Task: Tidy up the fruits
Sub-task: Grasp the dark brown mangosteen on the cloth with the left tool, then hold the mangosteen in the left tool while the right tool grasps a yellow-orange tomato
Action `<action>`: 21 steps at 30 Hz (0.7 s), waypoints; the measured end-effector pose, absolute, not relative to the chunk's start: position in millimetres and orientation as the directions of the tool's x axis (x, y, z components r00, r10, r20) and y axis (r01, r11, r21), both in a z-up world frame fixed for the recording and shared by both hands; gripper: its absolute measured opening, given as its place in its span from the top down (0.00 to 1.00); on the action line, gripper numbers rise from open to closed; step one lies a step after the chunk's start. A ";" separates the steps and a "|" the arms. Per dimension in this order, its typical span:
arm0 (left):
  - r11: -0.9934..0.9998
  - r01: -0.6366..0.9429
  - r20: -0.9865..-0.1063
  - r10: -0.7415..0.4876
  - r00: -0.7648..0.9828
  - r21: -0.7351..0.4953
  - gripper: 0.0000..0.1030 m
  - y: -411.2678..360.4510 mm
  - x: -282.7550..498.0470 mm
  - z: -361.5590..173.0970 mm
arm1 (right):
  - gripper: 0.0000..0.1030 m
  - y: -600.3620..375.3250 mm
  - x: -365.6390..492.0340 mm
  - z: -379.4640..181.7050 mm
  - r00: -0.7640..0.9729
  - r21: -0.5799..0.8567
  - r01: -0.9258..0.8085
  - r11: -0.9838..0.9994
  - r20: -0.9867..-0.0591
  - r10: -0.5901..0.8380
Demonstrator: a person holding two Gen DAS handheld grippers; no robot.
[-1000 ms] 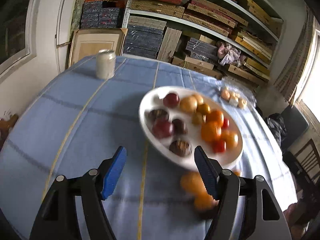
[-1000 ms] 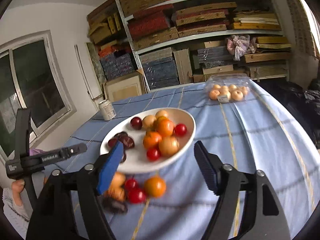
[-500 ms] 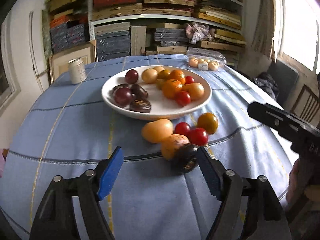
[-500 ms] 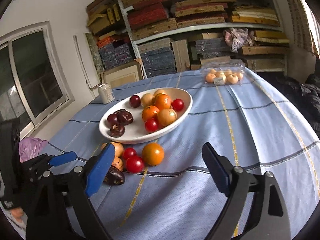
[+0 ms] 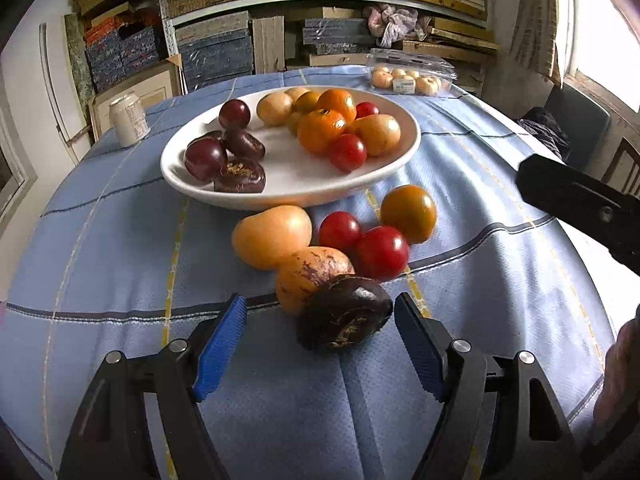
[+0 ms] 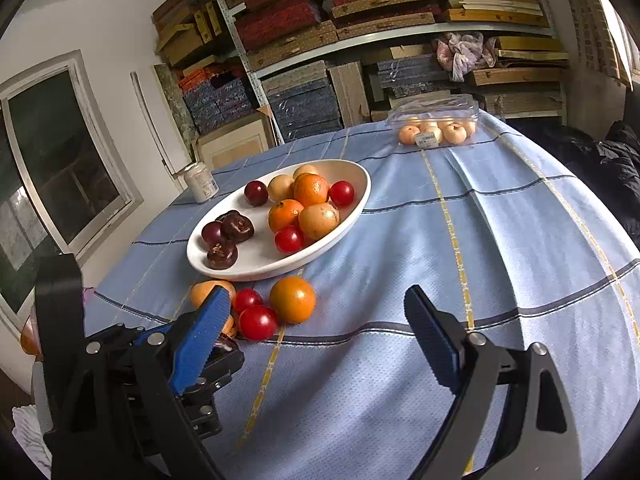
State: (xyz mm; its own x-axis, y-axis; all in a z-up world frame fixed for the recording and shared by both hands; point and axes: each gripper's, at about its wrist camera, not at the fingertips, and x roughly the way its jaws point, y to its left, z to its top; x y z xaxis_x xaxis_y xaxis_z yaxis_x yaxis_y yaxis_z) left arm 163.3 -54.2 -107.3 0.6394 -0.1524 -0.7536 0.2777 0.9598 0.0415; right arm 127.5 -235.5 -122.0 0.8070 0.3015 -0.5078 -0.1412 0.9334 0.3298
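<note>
A white oval plate [image 5: 192, 188] [image 6: 352, 216] holds dark plums on one side and oranges, yellow fruits and red tomatoes on the other. Loose fruit lies on the blue cloth in front of it: a dark purple fruit [image 5: 344, 316], a blotched orange fruit [image 5: 312, 272], a yellow fruit [image 5: 272, 236], two red tomatoes [image 5: 380, 252] [image 6: 258, 322] and an orange tomato [image 5: 408, 212] [image 6: 292, 299]. My left gripper [image 5: 320, 344] is open, its blue pads on either side of the dark purple fruit. My right gripper [image 6: 316, 340] is open and empty above the cloth, to the right of the loose fruit.
A clear plastic box of pale fruit [image 5: 408, 78] [image 6: 436, 128] sits at the table's far edge. A white can [image 5: 128, 120] [image 6: 200, 186] stands at the far left. Shelves of stacked boxes stand behind the round table. A dark chair [image 5: 576, 120] is at right.
My left gripper swung from beside the plate round to the loose fruit and moved in until the dark purple fruit lies between its pads. My right gripper drew back a little.
</note>
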 end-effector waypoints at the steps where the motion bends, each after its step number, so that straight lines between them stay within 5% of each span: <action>1: 0.962 0.274 -0.753 -0.165 0.637 0.021 0.26 -50.2 164.6 -106.8 | 0.16 -235.1 127.5 -122.4 0.806 0.327 -0.142 0.934 -0.510 0.301; 5: 0.962 0.273 -0.745 -0.180 0.642 0.003 0.55 -40.5 158.1 -104.2 | 0.16 -233.9 130.0 -125.2 0.797 0.318 -0.139 0.938 -0.526 0.297; 8: 0.959 0.283 -0.753 -0.199 0.628 -0.017 0.67 -31.7 151.5 -104.5 | 0.16 -233.3 131.7 -127.8 0.791 0.312 -0.137 0.940 -0.537 0.294; 21: 0.952 0.257 -0.764 -0.288 0.577 -0.165 0.69 16.9 139.3 -106.9 | 0.16 -216.0 138.2 -139.6 0.742 0.263 -0.178 0.948 -0.597 0.305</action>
